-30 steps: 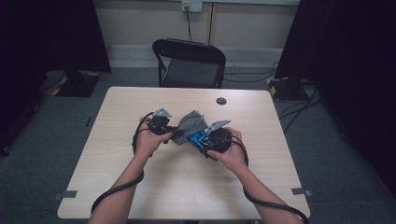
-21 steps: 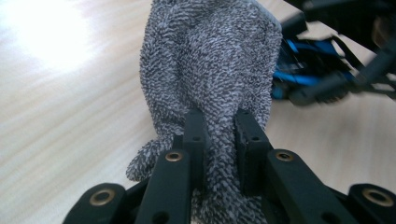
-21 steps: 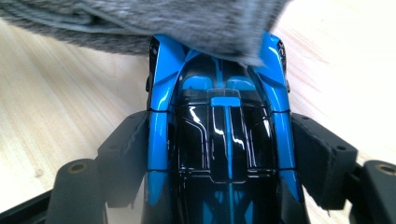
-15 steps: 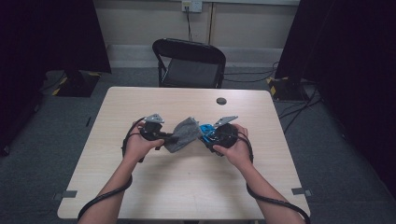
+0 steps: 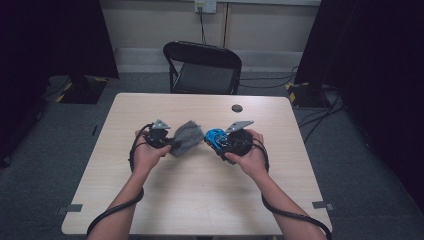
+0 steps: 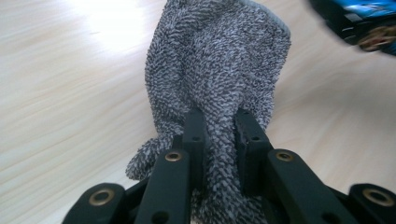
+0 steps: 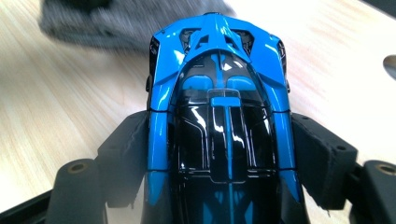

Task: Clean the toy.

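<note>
Centre of the high view: a person holds both tools just above the desk [image 5: 200, 200]. The left gripper [image 5: 172, 143] has its fingers [image 6: 194, 135] clamped tight on a grey knitted cloth [image 5: 187, 136]. The right gripper [image 5: 216, 140] has its fingers [image 7: 322, 158] pressed against the flanks of a blue-and-black toy car [image 5: 216, 136]. Cloth and car sit close together mid-frame, a small gap between them.

Judgement: the step looks like wiping the car with the cloth. To do it well, keep the car steady, nose toward the cloth, and bring the loose end of the cloth across the bodywork rather than the black fingers, which could scuff the glossy paint. The grip on the car is on its sides only; a hard push from the front could slide it back.

The left gripper view shows the cloth bunched and standing up past the fingers, with the car a blur at upper right [image 6: 364, 23]. The right gripper view shows the car's roof and nose in detail, cloth blurred at upper left [image 7: 107, 21]. The high view adds a chair [image 5: 202, 67] at the far edge and a small dark disc [image 5: 237, 108] on the desk.
</note>
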Motion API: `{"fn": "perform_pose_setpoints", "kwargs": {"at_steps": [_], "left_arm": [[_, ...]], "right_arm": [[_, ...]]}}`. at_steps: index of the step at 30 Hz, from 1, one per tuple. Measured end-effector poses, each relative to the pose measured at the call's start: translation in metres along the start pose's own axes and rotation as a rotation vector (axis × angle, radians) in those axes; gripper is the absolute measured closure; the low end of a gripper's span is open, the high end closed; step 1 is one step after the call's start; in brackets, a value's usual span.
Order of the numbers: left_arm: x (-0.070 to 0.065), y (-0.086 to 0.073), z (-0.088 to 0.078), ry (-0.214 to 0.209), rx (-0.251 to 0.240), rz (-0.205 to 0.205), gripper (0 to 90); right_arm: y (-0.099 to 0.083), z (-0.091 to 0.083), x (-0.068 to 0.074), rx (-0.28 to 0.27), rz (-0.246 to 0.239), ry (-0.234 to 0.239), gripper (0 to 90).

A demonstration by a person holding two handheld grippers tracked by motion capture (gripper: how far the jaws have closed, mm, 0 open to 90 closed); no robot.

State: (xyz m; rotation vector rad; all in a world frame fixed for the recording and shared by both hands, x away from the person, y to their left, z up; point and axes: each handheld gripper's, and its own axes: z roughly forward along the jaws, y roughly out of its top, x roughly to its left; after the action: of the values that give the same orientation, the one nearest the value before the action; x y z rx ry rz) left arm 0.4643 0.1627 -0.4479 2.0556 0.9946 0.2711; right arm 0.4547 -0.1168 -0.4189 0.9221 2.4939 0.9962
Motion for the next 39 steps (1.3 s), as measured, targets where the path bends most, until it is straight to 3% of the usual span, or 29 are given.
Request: {"fn": "perform_pose_setpoints", "kwargs": {"at_steps": [7, 11, 23, 31, 39], "left_arm": [[-0.027, 0.005, 0.017, -0.110, 0.003, 0.029, 77.3], [-0.037, 0.006, 0.021, -0.140, 0.007, 0.049, 77.4], [-0.055, 0.001, 0.030, -0.189, 0.011, 0.087, 77.4], [-0.054, -0.001, 0.030, -0.198, 0.003, 0.094, 77.5], [-0.062, -0.002, 0.032, -0.233, 0.011, 0.125, 77.5]], "right_arm": [[0.001, 0.006, 0.003, 0.010, -0.002, -0.018, 26.1], [0.000, 0.010, 0.002, 0.014, 0.011, -0.022, 26.1], [0.002, 0.020, 0.000, 0.038, 0.031, -0.018, 28.2], [0.001, 0.025, -0.001, 0.052, 0.051, 0.000, 28.3], [0.003, 0.021, -0.001, 0.041, 0.056, -0.005, 28.4]]}}
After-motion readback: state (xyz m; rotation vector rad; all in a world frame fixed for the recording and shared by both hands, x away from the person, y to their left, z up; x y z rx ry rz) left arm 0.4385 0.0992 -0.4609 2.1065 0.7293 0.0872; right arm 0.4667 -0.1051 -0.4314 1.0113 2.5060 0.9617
